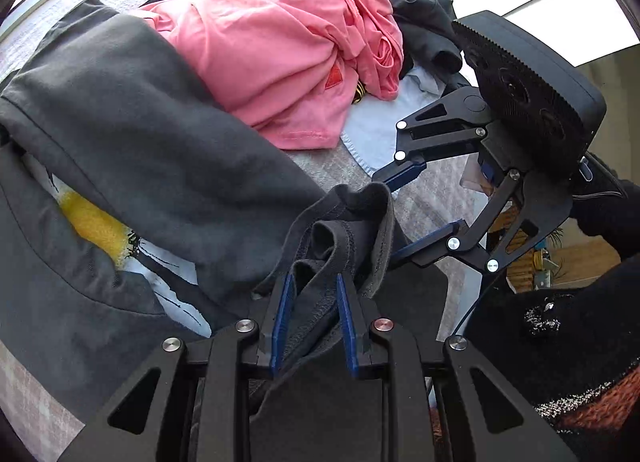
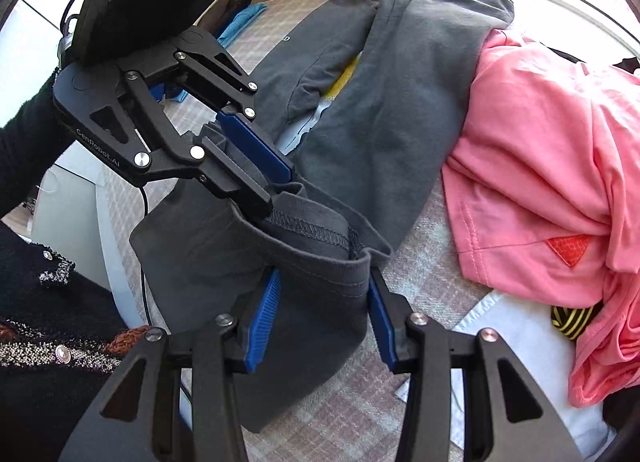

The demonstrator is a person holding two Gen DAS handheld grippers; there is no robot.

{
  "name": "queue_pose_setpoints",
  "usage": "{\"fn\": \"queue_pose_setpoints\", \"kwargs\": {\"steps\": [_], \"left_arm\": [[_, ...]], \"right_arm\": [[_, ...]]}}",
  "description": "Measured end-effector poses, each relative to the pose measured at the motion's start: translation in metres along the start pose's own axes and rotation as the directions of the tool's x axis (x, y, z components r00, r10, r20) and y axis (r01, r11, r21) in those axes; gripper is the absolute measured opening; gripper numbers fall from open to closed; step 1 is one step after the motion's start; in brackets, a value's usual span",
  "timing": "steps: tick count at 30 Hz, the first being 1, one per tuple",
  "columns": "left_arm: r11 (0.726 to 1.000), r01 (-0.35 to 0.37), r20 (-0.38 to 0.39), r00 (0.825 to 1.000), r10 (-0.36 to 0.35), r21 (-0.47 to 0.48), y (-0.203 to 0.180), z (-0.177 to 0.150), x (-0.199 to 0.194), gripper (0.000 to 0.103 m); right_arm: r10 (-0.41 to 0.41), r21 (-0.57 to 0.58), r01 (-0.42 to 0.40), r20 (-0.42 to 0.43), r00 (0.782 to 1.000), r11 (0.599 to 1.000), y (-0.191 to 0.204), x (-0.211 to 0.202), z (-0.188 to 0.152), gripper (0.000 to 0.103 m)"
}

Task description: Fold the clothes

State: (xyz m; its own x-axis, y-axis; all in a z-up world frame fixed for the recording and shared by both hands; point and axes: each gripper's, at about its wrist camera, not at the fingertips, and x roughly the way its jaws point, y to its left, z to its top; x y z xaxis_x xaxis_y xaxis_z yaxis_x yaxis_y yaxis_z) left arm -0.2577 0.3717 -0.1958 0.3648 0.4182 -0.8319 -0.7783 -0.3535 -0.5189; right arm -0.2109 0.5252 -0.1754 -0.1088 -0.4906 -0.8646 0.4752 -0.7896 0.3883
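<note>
Left wrist view: the left tool (image 1: 312, 298) is clamped on a bunched hem of the dark grey garment (image 1: 132, 134), whose folds fill the gap between the blue pads (image 1: 347, 326). The garment runs from the tool toward 10 o'clock across the checked bed cover (image 1: 432, 198). The right tool (image 1: 420, 206) enters from 3 o'clock, its pads on either side of the same gathered cloth.

Right wrist view: the right tool (image 2: 324, 302) holds a stitched edge of the garment (image 2: 400, 110); cloth spans the gap between its pads. The left tool (image 2: 272, 174) grips the cloth just beyond, at 11 o'clock. A pink garment (image 2: 552, 166) lies at 2 o'clock, on a pale blue garment (image 2: 516, 326).

The yellow print (image 1: 96, 226) on the grey garment is mostly covered. The striped yellow-and-black item (image 2: 572, 322) under the pink garment cannot be identified.
</note>
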Motion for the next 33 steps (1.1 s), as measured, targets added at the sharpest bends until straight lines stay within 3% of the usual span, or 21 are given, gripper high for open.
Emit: {"fn": "queue_pose_setpoints", "kwargs": {"steps": [4, 8, 13, 14, 19, 24, 26, 27, 29, 30, 31, 33], "left_arm": [[0.997, 0.068, -0.031, 0.997, -0.066, 0.042, -0.008, 0.012, 0.001, 0.021], [0.997, 0.030, -0.067, 0.997, -0.025, 0.070, -0.008, 0.029, 0.005, 0.021], [0.992, 0.083, -0.174, 0.983, -0.066, 0.092, -0.010, 0.033, 0.026, 0.020], [0.991, 0.088, -0.183, 0.981, -0.069, 0.097, -0.014, 0.032, 0.029, 0.017], [0.984, 0.149, -0.114, 0.984, -0.138, 0.094, -0.024, 0.020, 0.018, 0.008], [0.963, 0.217, -0.023, 0.976, -0.216, 0.157, -0.044, 0.009, -0.009, 0.008], [0.963, 0.215, -0.014, 0.976, -0.216, 0.162, -0.047, 0.009, -0.010, 0.008], [0.964, 0.206, -0.012, 0.978, -0.207, 0.166, -0.048, 0.009, -0.007, 0.008], [0.979, 0.071, -0.014, 0.998, -0.069, 0.190, -0.048, 0.006, -0.005, 0.008], [0.979, -0.006, -0.014, 1.000, 0.009, 0.203, -0.048, 0.005, -0.004, 0.010], [0.977, -0.083, -0.002, 0.996, 0.085, 0.197, -0.042, 0.001, -0.008, 0.008], [0.969, -0.199, 0.022, 0.980, 0.198, 0.147, -0.021, -0.010, -0.023, 0.008]], "right_arm": [[-0.023, -0.026, 0.023, -0.010, 1.000, 0.999, 0.001, 0.000, -0.001, 0.043], [-0.021, -0.010, 0.021, -0.016, 1.000, 1.000, -0.004, 0.000, -0.006, 0.043], [-0.024, 0.025, 0.024, 0.002, 1.000, 0.999, -0.012, -0.010, -0.012, 0.043], [-0.026, 0.035, 0.026, 0.005, 1.000, 0.999, -0.014, -0.013, -0.014, 0.043], [-0.025, 0.069, 0.024, 0.010, 1.000, 0.997, -0.021, -0.022, -0.026, 0.044], [0.013, 0.037, -0.013, -0.002, 1.000, 0.999, -0.012, -0.020, -0.029, 0.044], [0.004, 0.023, -0.004, -0.007, 1.000, 1.000, -0.009, -0.018, -0.030, 0.044], [-0.001, 0.016, 0.001, -0.008, 1.000, 1.000, -0.008, -0.016, -0.031, 0.044], [0.026, 0.014, -0.026, 0.007, 1.000, 1.000, -0.009, -0.016, -0.033, 0.042], [0.011, 0.020, -0.011, 0.000, 1.000, 1.000, -0.010, -0.016, -0.033, 0.033], [-0.003, 0.027, 0.003, -0.003, 1.000, 1.000, -0.013, -0.018, -0.034, 0.022], [-0.030, 0.040, 0.031, -0.011, 0.999, 0.999, -0.019, -0.021, -0.036, 0.018]]}}
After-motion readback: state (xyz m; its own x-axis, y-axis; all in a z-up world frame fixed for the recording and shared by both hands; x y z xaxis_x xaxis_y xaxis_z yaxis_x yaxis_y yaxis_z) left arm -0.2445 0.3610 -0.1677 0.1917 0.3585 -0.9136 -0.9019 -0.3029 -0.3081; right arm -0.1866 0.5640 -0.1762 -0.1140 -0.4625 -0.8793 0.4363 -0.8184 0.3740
